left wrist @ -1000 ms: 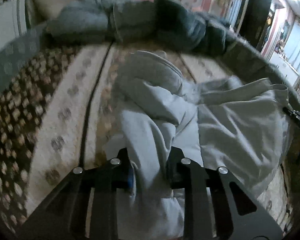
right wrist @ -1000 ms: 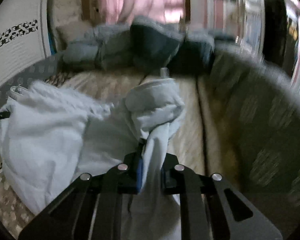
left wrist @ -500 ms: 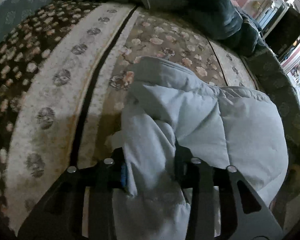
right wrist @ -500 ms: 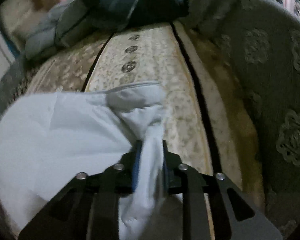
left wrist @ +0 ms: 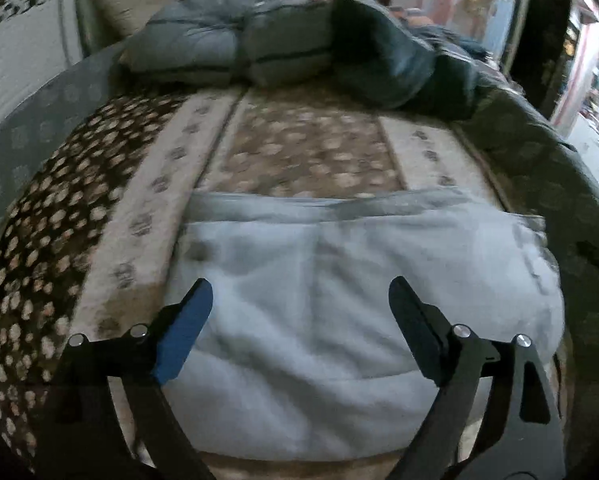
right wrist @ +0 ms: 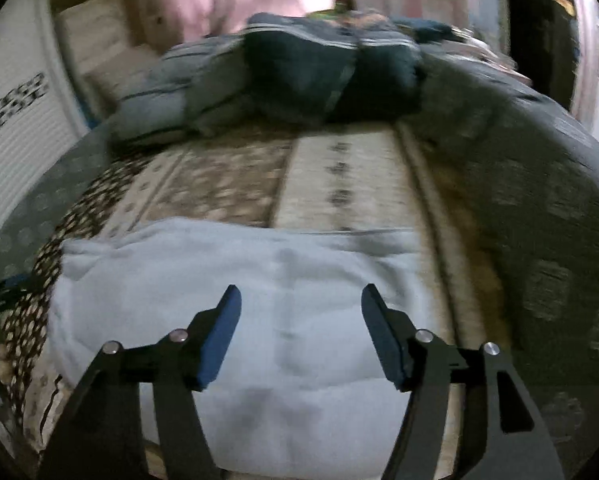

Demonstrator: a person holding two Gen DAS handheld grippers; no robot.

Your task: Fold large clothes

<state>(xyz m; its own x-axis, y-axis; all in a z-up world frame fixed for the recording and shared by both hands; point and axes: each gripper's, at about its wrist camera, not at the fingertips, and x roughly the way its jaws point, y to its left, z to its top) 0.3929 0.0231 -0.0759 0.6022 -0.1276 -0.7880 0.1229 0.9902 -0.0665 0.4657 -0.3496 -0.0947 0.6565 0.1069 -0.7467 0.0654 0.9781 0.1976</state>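
Near middle of bed: taken up by pale grey padded folded garment (left wrist: 339, 300), lying flat and low, with both hand-held grippers above it.
Left hand-held gripper (left wrist: 300, 296): jaws opening, nothing between them, clear of the fabric.
Right hand-held gripper (right wrist: 301, 304): jaws opening, nothing between them.
Beyond garment: bare stretch of brown-and-cream patterned bedspread (left wrist: 299, 148), open for passing.
Left of garment: bare dotted strip of bedspread, open.
Far end: blocked by heap of blue-grey and dark navy padded bedding (left wrist: 283, 52).
Right side: raised dark green patterned blanket edge (right wrist: 539, 216).
Left edge: white ribbed panel (right wrist: 15, 152) closing that side.
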